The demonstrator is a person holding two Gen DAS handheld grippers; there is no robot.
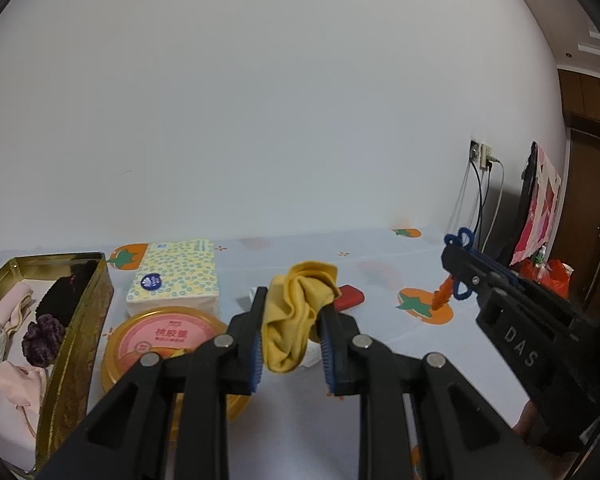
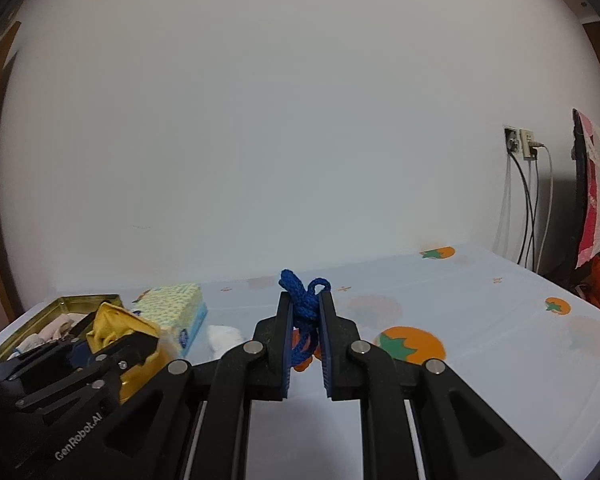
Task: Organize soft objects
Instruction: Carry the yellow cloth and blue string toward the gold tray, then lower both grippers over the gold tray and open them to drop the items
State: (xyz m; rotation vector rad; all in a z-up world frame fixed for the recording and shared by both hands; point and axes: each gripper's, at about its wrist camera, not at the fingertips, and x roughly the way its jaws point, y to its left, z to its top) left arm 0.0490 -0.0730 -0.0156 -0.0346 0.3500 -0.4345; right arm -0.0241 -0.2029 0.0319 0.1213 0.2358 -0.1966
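My left gripper [image 1: 294,300] is shut on a crumpled yellow cloth [image 1: 296,316] and holds it above the table. It also shows at the left of the right wrist view [image 2: 140,340] with the yellow cloth [image 2: 116,326]. My right gripper [image 2: 305,304] is shut on a blue knitted cord [image 2: 302,300] whose loops stick out past the fingertips. In the left wrist view the right gripper [image 1: 454,254] is at the right with the blue cord [image 1: 462,238]. A gold tin [image 1: 80,320] at the left holds pink, white and dark purple soft items [image 1: 44,334].
A patterned tissue pack [image 1: 176,276] and a round orange-lidded tub [image 1: 168,340] sit beside the tin. A red item [image 1: 350,296] and an orange piece [image 1: 442,294] lie on the persimmon-print tablecloth [image 2: 480,340]. Wall sockets with cables [image 2: 524,208] are at the right.
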